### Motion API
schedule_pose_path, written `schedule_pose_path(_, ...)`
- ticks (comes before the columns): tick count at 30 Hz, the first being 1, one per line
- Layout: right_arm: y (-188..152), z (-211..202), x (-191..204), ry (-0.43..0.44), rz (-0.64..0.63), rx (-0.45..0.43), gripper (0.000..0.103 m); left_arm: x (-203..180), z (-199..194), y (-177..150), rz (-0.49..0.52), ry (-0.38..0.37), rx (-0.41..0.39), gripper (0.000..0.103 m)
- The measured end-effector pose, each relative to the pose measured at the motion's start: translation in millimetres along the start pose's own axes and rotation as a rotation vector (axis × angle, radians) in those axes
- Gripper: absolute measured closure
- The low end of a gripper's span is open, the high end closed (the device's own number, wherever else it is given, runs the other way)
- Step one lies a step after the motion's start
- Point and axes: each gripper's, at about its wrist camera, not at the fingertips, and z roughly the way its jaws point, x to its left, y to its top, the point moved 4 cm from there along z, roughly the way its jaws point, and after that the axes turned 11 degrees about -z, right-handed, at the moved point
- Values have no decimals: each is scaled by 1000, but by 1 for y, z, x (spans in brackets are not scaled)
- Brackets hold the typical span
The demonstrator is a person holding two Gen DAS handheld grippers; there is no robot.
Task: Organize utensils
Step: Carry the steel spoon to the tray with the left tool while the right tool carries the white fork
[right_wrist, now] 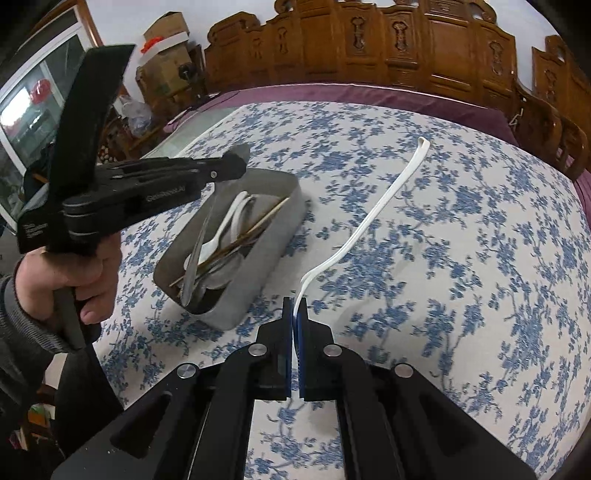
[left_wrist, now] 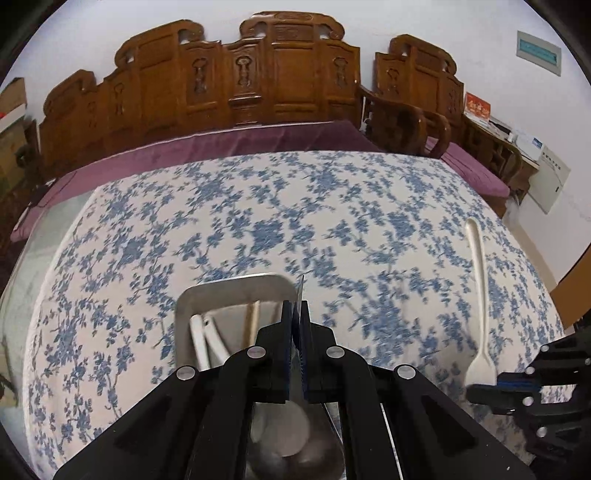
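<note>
Matt metal tray, glossy white plastic spoon, printed cloth tablecloth, carved polished wood bench.

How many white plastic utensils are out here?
3 that I can see: one long white spoon clamped in the right hand-held gripper, two lying in the metal tray at and. More may be buried.

— Furniture recorded?
— A carved wooden settee stood along a white wall, with purple cushions and a matching armchair to the right.
— Anything further?
— Cardboard boxes were stacked in the left corner beside a window; lighting was even.
</note>
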Motion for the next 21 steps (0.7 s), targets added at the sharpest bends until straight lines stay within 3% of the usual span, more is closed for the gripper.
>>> schedule_pose_path(10, 8, 24, 16, 16, -13, 28, 100, 38, 22, -9, 17, 52, 30, 100)
schedule_pose_path(21, 22, 36, 39, 35, -55, 42, 100, 58, 30, -20, 0, 48, 65, 100)
